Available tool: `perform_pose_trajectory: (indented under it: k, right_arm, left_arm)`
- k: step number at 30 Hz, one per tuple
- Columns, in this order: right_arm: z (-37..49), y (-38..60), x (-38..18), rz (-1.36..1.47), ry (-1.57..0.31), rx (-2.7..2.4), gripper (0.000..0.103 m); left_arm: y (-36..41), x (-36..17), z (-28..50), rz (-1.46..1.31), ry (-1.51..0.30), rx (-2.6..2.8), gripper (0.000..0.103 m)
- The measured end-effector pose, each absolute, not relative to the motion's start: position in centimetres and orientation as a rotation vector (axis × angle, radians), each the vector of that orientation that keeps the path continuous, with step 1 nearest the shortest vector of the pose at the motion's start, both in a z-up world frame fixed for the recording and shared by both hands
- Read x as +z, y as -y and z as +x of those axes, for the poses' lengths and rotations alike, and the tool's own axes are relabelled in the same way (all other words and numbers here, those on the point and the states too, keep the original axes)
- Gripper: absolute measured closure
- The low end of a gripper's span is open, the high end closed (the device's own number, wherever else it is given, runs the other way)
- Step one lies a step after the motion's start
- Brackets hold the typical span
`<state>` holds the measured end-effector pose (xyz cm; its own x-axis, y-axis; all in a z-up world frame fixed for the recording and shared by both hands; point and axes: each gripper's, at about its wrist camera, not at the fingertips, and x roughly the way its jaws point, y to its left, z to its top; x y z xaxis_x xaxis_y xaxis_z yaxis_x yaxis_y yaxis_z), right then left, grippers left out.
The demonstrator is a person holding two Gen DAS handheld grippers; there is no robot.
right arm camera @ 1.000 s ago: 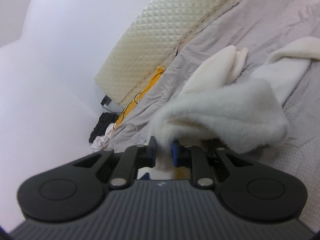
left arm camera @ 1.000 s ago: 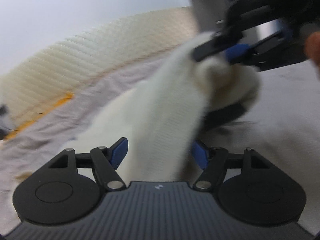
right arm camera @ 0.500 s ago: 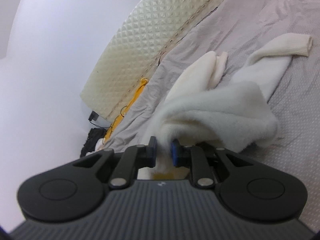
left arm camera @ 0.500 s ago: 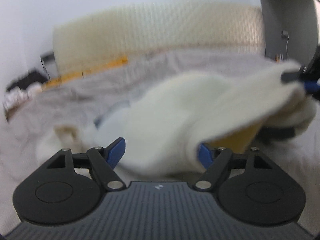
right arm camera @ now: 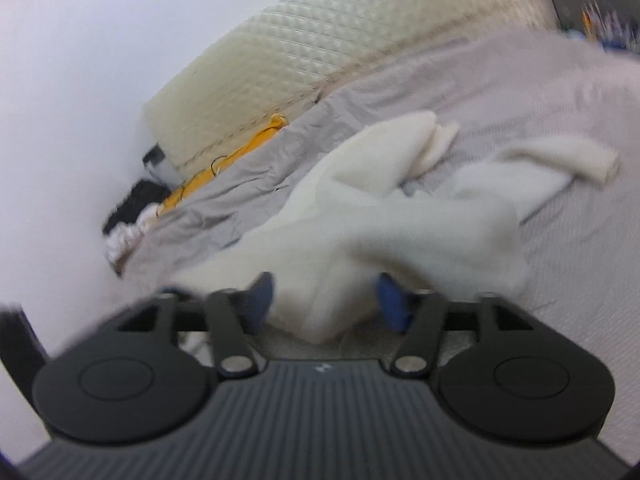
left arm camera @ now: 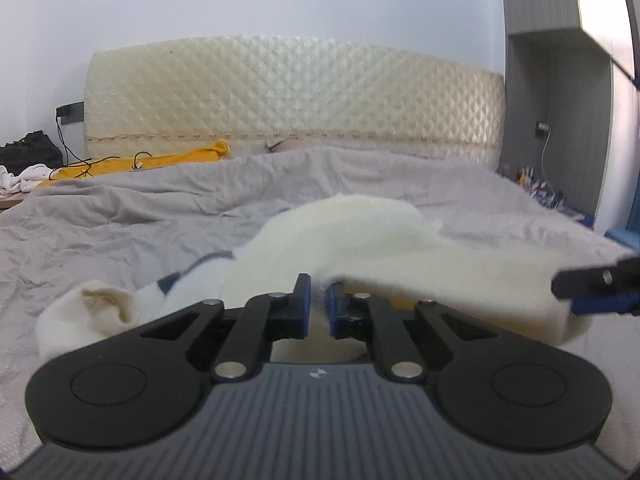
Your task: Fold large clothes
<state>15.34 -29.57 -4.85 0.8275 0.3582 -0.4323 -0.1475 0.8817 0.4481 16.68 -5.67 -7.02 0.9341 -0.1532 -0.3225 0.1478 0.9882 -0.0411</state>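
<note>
The cream fleece garment [left arm camera: 360, 240] lies bunched on the grey bedspread [left arm camera: 120, 216], straight ahead of both grippers, one sleeve [right arm camera: 560, 160] trailing off to the far right of the right gripper. The left gripper [left arm camera: 318, 310] has just closed its jaws; the blue pads stand nearly together, pinching a fold of the fleece. The right gripper [right arm camera: 326, 300] has just opened; its jaws stand wide with fleece lying loose between the pads, not pressed. In the left wrist view the right gripper's fingertips [left arm camera: 592, 288] show at the right edge, against the garment's end. Beyond the garment stands a quilted cream headboard [left arm camera: 296, 92], with a yellow cloth [left arm camera: 160, 160] at its foot to the left.
</note>
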Motion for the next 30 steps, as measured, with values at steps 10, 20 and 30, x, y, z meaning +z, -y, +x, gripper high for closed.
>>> perform_pose_trajectory:
  k: [10,20,30]
  right_arm:
    - [13.4,21.9,-4.4,-0.033,-0.406,0.288,0.026]
    - [14.9,20.5,-6.5,-0.221,-0.311,-0.044,0.027]
    - [14.2,26.1,-4.2,-0.001,-0.274,-0.196,0.027]
  left_arm:
    - [5.0,-5.6,15.5,-0.089,-0.323,-0.185,0.095]
    - [5.1,-5.7,15.4,-0.093,-0.319,-0.156,0.095]
    - [3.7,-4.3,15.0,-0.204,-0.294,-0.136,0.095]
